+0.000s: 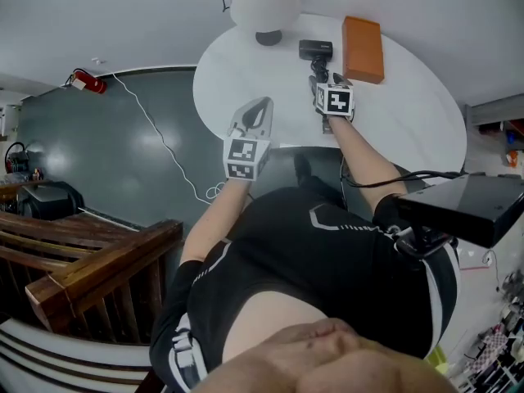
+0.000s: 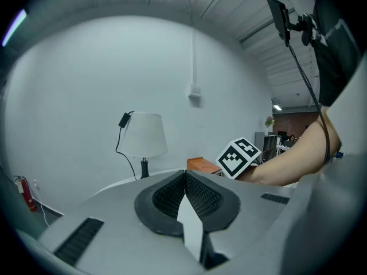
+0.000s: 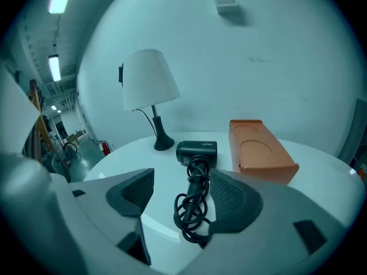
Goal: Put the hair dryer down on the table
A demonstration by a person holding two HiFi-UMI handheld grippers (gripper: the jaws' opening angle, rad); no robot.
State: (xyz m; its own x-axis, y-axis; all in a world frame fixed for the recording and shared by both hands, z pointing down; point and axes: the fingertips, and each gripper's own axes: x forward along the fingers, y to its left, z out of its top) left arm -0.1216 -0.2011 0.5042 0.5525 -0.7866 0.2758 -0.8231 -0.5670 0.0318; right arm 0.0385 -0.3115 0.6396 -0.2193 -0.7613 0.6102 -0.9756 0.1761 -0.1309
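While the hair dryer (image 3: 196, 151) lies on the table (image 3: 129, 159), the right claw (image 3: 183, 179) gapes wide, flanking its handle.

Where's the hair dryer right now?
In the head view the hair dryer lies on the white table, on the person's right, between the lamp and the orange box, ahead of the open right gripper.

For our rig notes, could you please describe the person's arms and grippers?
The left gripper and right gripper are light grey, with black-padded fingers and a white cube of black square markers each. Bare arms; black shirt with white lines.
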